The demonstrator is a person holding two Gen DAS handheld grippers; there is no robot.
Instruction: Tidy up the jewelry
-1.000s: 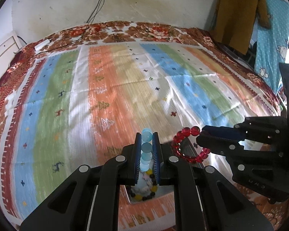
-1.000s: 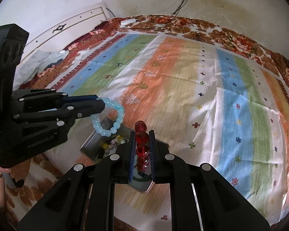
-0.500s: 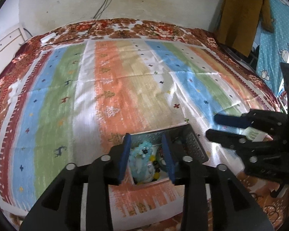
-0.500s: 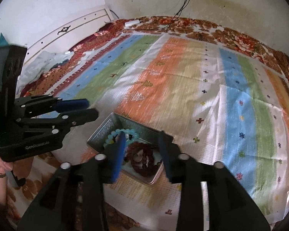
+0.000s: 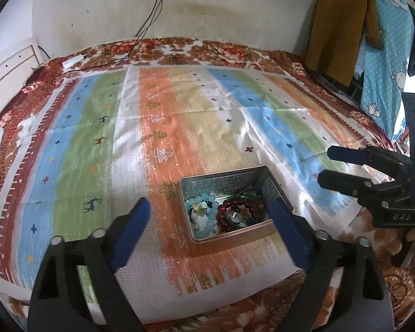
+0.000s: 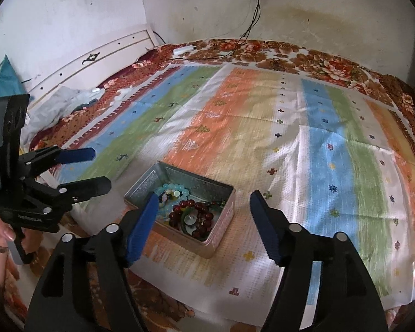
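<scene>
A rectangular metal tin sits on the striped cloth near the bed's front edge. Inside it lie a light blue bead bracelet, a dark red bead bracelet and other mixed beads. My left gripper is wide open and empty, above and just in front of the tin; it also shows at the left of the right wrist view. My right gripper is wide open and empty over the tin's near side; it also shows at the right of the left wrist view.
The striped cloth covers a floral bedspread. A headboard and crumpled clothes are at the left. Cables run from a wall socket. Clothes hang at the right.
Both grippers opened and let their bracelets drop: the blue one from the left, the red one from the right. Both bracelets now lie in the tin. The grippers have drawn back and up.
</scene>
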